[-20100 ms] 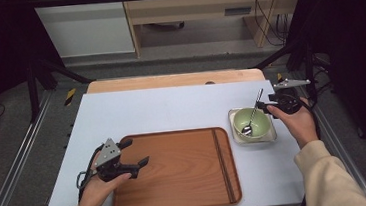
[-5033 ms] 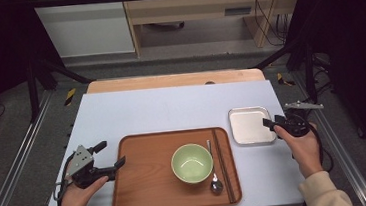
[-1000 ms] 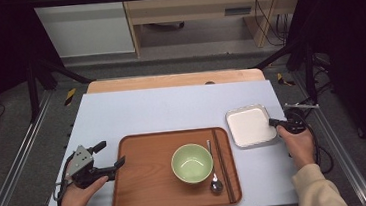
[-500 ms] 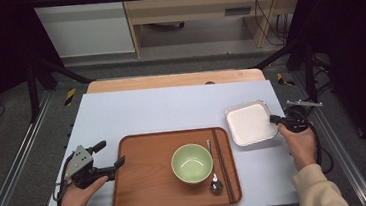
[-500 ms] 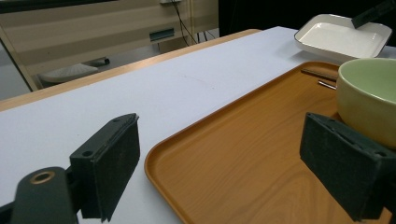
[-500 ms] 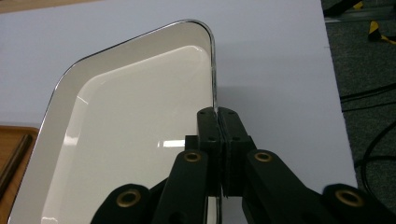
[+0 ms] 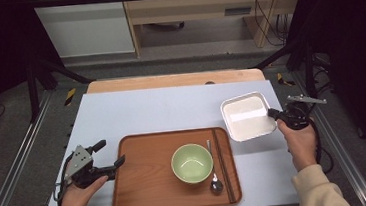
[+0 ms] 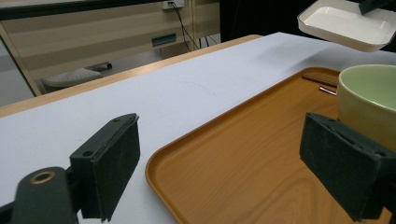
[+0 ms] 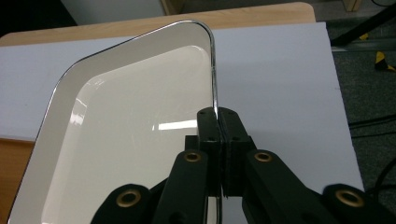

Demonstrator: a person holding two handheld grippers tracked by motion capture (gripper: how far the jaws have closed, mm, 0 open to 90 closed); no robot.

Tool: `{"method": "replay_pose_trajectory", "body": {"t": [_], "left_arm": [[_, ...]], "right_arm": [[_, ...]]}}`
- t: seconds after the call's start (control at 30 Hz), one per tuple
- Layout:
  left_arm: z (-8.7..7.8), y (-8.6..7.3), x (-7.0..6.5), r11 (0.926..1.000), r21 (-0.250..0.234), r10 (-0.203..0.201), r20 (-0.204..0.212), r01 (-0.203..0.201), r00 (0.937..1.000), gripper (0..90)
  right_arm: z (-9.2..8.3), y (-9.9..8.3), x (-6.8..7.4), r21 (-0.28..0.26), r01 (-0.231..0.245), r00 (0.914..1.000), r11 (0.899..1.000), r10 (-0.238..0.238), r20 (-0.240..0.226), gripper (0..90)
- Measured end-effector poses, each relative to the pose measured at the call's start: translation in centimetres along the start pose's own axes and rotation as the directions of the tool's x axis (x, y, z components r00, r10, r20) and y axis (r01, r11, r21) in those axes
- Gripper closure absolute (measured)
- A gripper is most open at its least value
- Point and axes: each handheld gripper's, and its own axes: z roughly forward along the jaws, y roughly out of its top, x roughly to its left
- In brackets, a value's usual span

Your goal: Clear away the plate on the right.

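White enamel with a bright metal rim marks the shallow square dish (image 7: 247, 116), which is held clear of the pale surface (image 7: 161, 110) at its right side, above and to the right of the wooden tray (image 7: 147, 181). To do this step well, the dish should be kept level, since it is gripped by one thin edge and could easily tip or slip; a slow, steady carry with the wrist locked is advised. On the tray a green bowl (image 7: 191, 162), a spoon (image 7: 215, 183) and chopsticks (image 7: 221, 165) are laid, so a free spot must be chosen before lowering. The right hand-held gripper (image 9: 217, 122) is clenched tight on the dish's rim. The left hand-held gripper (image 7: 106, 155) rests at the tray's left edge, its jaws spread wide and grasping nothing.
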Motion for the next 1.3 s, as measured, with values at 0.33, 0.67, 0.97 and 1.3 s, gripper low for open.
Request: {"method": "replay_pose_trajectory", "body": {"t": [0.33, 0.67, 0.97, 1.3], "left_arm": [[-0.2, 0.8, 0.2, 0.9996, -0.027, -0.001, -0.010, 0.001, 0.9999, 11.2], [0.4, 4.3, 0.5, 0.9982, -0.047, 0.035, -0.023, -0.036, 0.9991, 11.9], [2.4, 7.7, -0.1, 0.9965, -0.061, 0.056, -0.018, -0.057, 0.9983, 13.1], [6.4, 10.0, -1.5, 0.9969, -0.070, 0.037, 0.022, -0.035, 0.9991, 18.3]], "right_arm": [[-0.5, 2.6, 3.4, -0.058, 0.041, 0.9983, 0.997, -0.043, -0.039, 89.4], [0.0, 4.6, 7.0, -0.112, 0.055, 0.9954, 0.992, -0.063, -0.072, 89.3], [1.7, 4.8, 11.1, -0.132, 0.068, 0.9872, 0.989, -0.086, -0.135, 89.4], [3.7, 4.6, 14.8, -0.145, 0.077, 0.9796, 0.986, -0.102, -0.173, 89.4]]}}
